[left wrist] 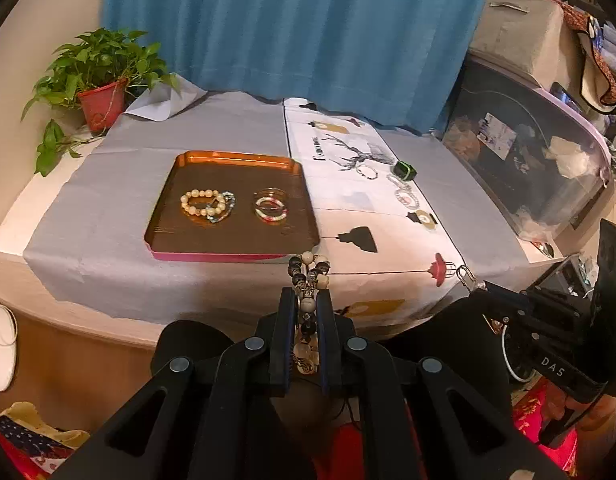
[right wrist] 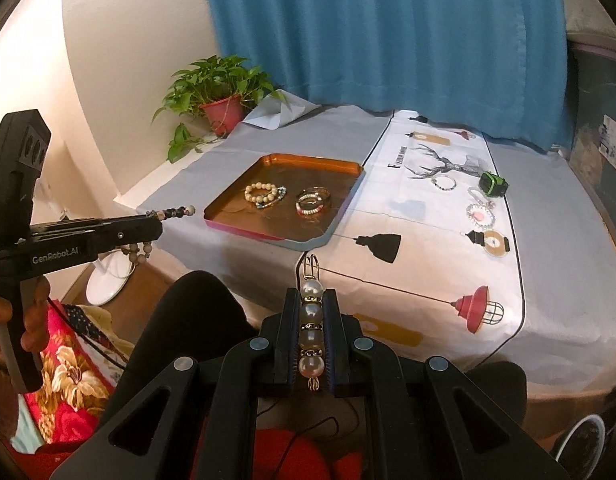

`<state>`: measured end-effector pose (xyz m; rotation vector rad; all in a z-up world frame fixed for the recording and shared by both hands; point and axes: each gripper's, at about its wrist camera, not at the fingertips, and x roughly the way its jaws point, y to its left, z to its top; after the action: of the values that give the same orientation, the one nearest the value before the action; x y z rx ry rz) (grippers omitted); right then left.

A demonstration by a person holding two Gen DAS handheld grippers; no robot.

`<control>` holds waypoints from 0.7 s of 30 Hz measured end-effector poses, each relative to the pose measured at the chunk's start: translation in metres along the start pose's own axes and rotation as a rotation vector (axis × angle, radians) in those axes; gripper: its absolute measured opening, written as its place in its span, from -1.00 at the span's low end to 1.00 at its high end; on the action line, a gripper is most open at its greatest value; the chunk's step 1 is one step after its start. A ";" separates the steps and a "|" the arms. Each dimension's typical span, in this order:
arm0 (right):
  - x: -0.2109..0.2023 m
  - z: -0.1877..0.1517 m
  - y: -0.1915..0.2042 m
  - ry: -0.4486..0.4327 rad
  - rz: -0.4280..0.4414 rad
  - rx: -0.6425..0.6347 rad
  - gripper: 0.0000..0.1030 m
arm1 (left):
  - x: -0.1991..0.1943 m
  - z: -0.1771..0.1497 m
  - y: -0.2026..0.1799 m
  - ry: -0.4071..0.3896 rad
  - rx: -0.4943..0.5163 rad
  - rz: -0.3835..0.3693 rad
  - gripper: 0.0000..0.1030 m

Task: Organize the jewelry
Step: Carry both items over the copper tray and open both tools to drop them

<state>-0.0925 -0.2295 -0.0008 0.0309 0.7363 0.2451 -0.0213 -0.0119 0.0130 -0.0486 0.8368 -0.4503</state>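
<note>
The shiny orange metal tray with a pink edge (left wrist: pixel 232 160) sits on the grey cloth. It already has some jewelry in it: a cream pearl-bead bracelet (left wrist: pixel 202 203) touching a small blue-bead bracelet (left wrist: pixel 227 211), & just beside them a stack of bangles, one clear, one red & white (left wrist: pixel 271 208). So that part looks done.

Still left out on the white cloth with the deer drawing (left wrist: pixel 348 152): a thin bead bracelet w/ dark bits (left wrist: pixel 367 171), two pale bead loops (left wrist: pixel 406 194), & a small black-and-green gadget (left wrist: pixel 405 170). They lie well apart from the tray.

Two more bits are in the air, near the table's front edge, not over the tray yet. The left gripper (left wrist: pixel 307 300) is pinching a dark brown & cream bead bracelet (left wrist: pixel 310 270). Its beads stick out past the tips, pointing fwd at the tray's near right corner. The rest hangs below.

The right gripper (right wrist: pixel 312 300) is pinching a straight pearl & gold pin w/ a wire loop end (right wrist: pixel 312 312). It lies along the fingers, long way, loop end first, aimed at the tray too.

I think about half is done. Next prob: put both in the tray.
</note>
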 end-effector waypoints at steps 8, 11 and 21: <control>0.030 0.017 0.002 0.030 0.012 0.000 -0.77 | 0.015 0.016 0.024 0.001 -0.015 0.043 -0.85; 0.044 0.027 0.004 0.034 0.016 -0.010 -0.77 | 0.023 0.026 0.032 -0.005 -0.011 0.057 -0.85; 0.111 0.072 0.014 0.049 0.048 -0.028 -0.77 | 0.070 0.064 0.062 0.006 -0.015 0.108 -0.85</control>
<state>0.0316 -0.1860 -0.0192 0.0162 0.7818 0.3026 0.0890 0.0072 -0.0065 -0.0161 0.8447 -0.3429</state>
